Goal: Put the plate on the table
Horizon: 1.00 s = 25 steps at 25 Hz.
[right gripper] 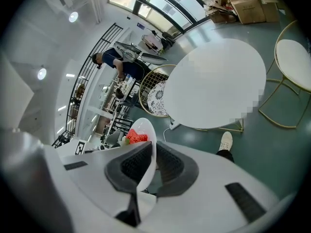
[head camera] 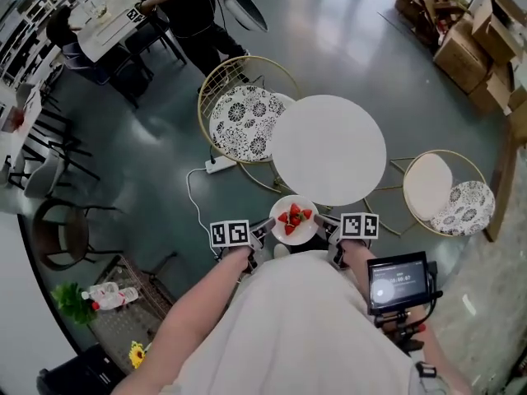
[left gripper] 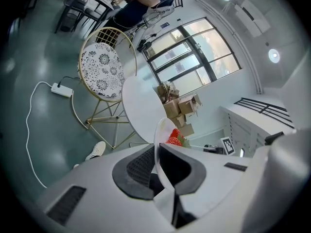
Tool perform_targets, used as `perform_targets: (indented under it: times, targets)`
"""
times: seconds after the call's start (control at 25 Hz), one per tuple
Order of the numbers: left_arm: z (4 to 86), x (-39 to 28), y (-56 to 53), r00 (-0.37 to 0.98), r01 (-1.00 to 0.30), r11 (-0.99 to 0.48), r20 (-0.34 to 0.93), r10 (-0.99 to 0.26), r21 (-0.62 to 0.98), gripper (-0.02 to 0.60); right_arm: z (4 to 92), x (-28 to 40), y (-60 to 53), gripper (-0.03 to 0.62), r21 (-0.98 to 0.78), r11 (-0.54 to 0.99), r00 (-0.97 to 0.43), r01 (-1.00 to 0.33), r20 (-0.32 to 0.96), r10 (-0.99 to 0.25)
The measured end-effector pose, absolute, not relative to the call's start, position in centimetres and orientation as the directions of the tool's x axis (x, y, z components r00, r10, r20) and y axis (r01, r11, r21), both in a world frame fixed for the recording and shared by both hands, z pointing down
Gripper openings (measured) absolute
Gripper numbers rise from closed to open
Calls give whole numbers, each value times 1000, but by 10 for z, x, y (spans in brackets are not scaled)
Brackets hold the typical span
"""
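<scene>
Glossy dark teal floor (head camera: 123, 163) with a round white table (head camera: 329, 151) in the middle, a gold wire chair (head camera: 243, 122) with a patterned cushion on its far left and cardboard boxes (head camera: 469, 39) piled in the corner; the plate (head camera: 298, 235) is off the table, held up at its near edge right in front of the person's chest, strawberries (head camera: 294, 217) piled on it; left gripper (head camera: 263, 229) is clamped on the plate's left rim and right gripper (head camera: 327, 224) is pinched on the right rim, so it hangs between the two; from the head view I honestly can't tell whether the far rim is over the tabletop or just short of it; both gripper views only catch the plate edge-on, with a bit of red peeking past the rim.
</scene>
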State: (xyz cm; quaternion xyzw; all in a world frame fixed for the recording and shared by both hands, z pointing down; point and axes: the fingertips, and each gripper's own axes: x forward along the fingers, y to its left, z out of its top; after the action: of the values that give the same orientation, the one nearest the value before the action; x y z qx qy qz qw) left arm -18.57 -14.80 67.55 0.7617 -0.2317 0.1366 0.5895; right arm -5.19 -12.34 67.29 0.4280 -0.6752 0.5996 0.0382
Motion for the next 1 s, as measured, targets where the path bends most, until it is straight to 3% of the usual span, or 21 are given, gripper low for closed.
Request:
perform_targets:
  times: [0.36,1.0]
  targets:
    - [684,-178,-209,827,-557,-174,522,-212,812,20,681,-44,-191,29,-782,-62,-661,-620,563,-497]
    - [732,-145,-255,770,-638,-167,630,-104,752,20,736,-13,-231,30,-766,-142,-676,-627,626,-388]
